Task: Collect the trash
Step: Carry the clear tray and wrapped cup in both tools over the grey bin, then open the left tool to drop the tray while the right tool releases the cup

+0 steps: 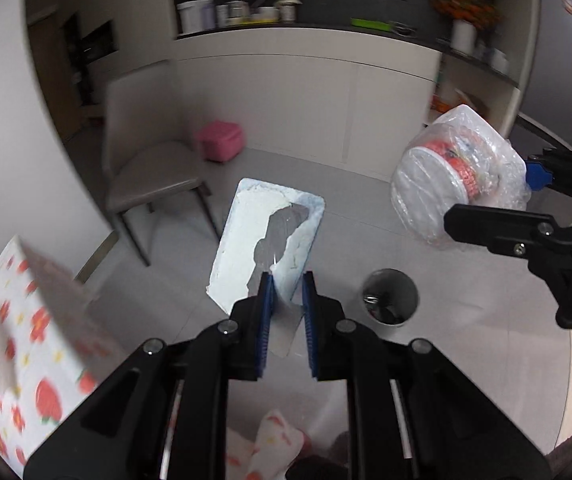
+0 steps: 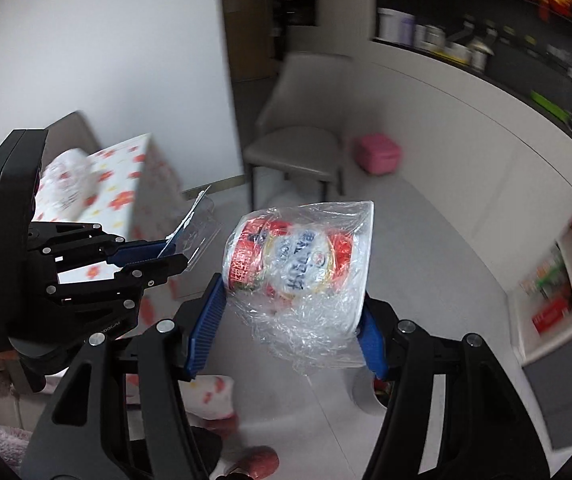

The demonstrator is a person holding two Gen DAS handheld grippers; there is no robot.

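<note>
While both hands travel over the grey floor, each tool already carries rubbish. The left gripper (image 1: 286, 300) is clamped on the edge of a flat clear plastic tray (image 1: 270, 236) with a white lining, which sticks out toward twelve o'clock in the left wrist view. The right gripper (image 2: 286, 332) squeezes a bagged instant noodle cup (image 2: 298, 264) between its blue pads. A small round metal bin (image 1: 390, 298) stands on the floor at about four o'clock of the tray. I judge the sensible way is to bring one item over the bin's mouth at a time, low and centred, since the opening looks narrow for the tray.
</note>
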